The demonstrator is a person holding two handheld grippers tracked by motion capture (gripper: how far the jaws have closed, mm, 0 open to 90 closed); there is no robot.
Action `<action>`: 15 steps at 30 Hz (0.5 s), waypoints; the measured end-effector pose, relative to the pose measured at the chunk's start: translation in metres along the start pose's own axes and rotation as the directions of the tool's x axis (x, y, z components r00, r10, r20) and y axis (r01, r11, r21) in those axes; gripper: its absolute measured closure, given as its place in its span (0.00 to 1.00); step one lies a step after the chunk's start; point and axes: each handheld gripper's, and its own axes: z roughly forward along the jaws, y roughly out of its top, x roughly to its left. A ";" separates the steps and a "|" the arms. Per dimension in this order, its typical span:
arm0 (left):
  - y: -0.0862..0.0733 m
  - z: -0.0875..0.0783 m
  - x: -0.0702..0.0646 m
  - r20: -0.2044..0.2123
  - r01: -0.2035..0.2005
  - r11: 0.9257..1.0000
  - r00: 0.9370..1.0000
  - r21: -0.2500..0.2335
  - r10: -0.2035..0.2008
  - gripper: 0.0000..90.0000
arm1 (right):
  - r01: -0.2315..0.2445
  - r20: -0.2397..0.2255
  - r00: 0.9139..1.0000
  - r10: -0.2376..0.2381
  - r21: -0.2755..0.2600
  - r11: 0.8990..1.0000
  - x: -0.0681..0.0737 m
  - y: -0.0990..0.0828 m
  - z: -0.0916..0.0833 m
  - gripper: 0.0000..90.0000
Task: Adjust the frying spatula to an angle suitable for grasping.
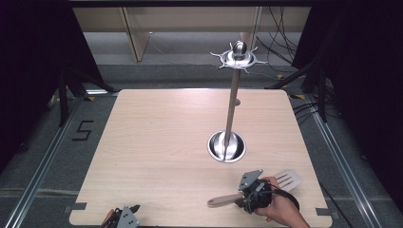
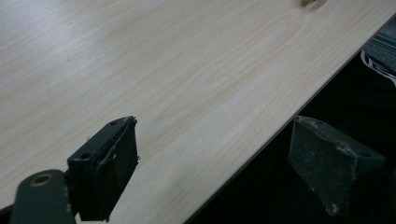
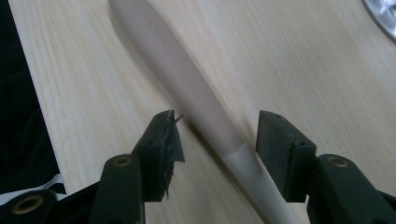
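Note:
A spatula (image 1: pixel 223 200) with a beige handle and a pale slotted blade lies flat near the table's front right corner. My right gripper (image 1: pixel 244 201) is low over its handle, held in a hand. In the right gripper view the handle (image 3: pixel 187 84) runs between the two jaws of my right gripper (image 3: pixel 215 135). The right pad is close beside the handle and a gap remains at the left pad, so the gripper is open. My left gripper (image 1: pixel 132 211) sits at the table's front edge. Its jaws (image 2: pixel 212 140) stand open with nothing between them.
A metal utensil stand rises right of the table's middle, with a round shiny base (image 1: pixel 226 146), a thin pole and a hooked crown (image 1: pixel 239 57) on top. The light wooden table (image 1: pixel 157 142) spreads to the left. Dark floor drops off beyond the front edge (image 2: pixel 261 154).

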 end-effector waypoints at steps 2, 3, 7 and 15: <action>0.000 0.000 0.001 0.001 -0.014 1.000 1.000 0.001 0.014 0.16 | 0.013 0.008 1.000 -0.013 0.009 1.000 -0.001 0.001 0.000 0.55; 0.000 0.000 0.001 -0.009 -0.008 1.000 1.000 0.003 0.008 0.16 | 0.023 -0.003 1.000 -0.023 0.014 1.000 -0.003 0.002 0.002 0.56; 0.001 -0.001 0.003 0.005 -0.038 0.999 0.999 0.009 0.038 0.16 | 0.028 -0.008 1.000 -0.028 0.049 0.998 -0.004 0.005 0.000 0.59; 0.000 0.000 0.000 0.011 0.004 1.000 1.000 0.020 -0.004 0.16 | 0.051 -0.028 0.998 -0.048 0.079 0.996 -0.005 0.009 0.003 0.63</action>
